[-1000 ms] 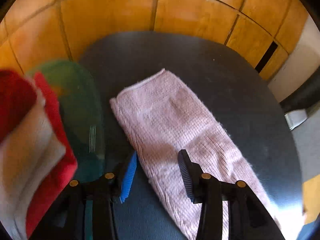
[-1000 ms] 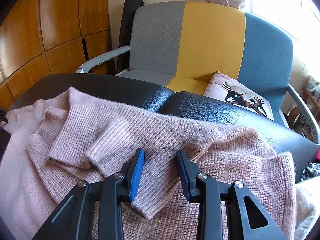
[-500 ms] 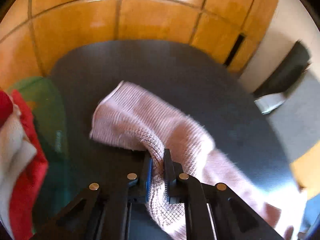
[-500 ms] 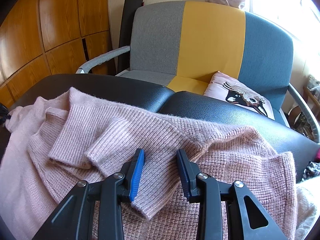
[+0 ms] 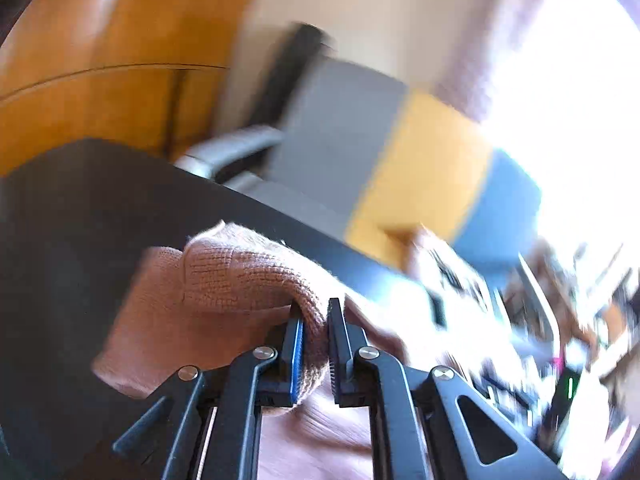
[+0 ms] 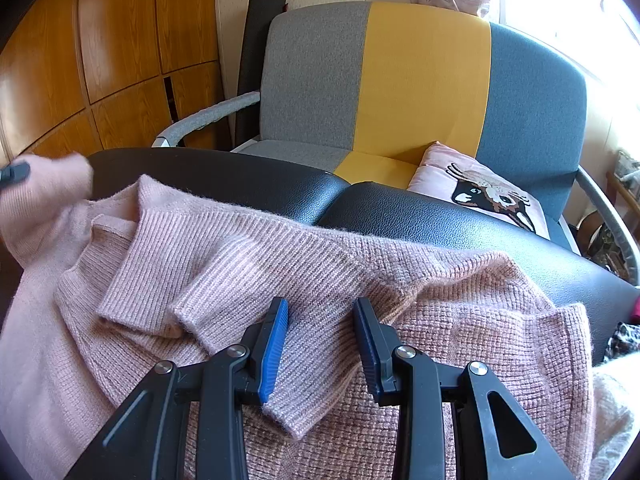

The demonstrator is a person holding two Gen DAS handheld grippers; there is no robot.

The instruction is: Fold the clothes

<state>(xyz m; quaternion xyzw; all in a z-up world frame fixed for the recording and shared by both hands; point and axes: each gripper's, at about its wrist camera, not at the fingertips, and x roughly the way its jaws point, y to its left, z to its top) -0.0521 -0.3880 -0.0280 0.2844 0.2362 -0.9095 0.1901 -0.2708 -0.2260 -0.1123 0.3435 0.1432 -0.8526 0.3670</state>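
On the black leather-look surface (image 6: 248, 178) lies the pink knitted sweater (image 6: 328, 280), spread across most of the near side, and its far end now hangs in the air. A second ago the left gripper (image 5: 314, 334) stood spread over a flat pink sleeve, with wooden panels behind it; half a second ago it had pinched the fabric, and now its view has swung round to a blurred armchair (image 5: 384, 160) and bright window, the knit lifted with it. Its jaws press together on a thick fold of the sweater (image 5: 240, 280), which bulges up and over the blue pad and droops in a rounded hump to the left, clear of the dark surface. From the right wrist view this same lifted end shows as a blurred pink bundle at the far left edge (image 6: 44, 188), raised above the rest of the garment. The right gripper (image 6: 322, 344) has not moved: it points down at the sweater, jaws partly spread, with a ribbed cuff (image 6: 304, 364) lying between them, and whether the pads press it I cannot tell. The knit is ribbed at cuffs and hem, coarser and waffle-like on the body, slightly fuzzy. Behind stands the armchair (image 6: 424, 92) in grey, yellow and blue panels, bearing a pink cushion (image 6: 480, 188) with an animal face, beside glossy wooden wall panels (image 6: 104, 60).
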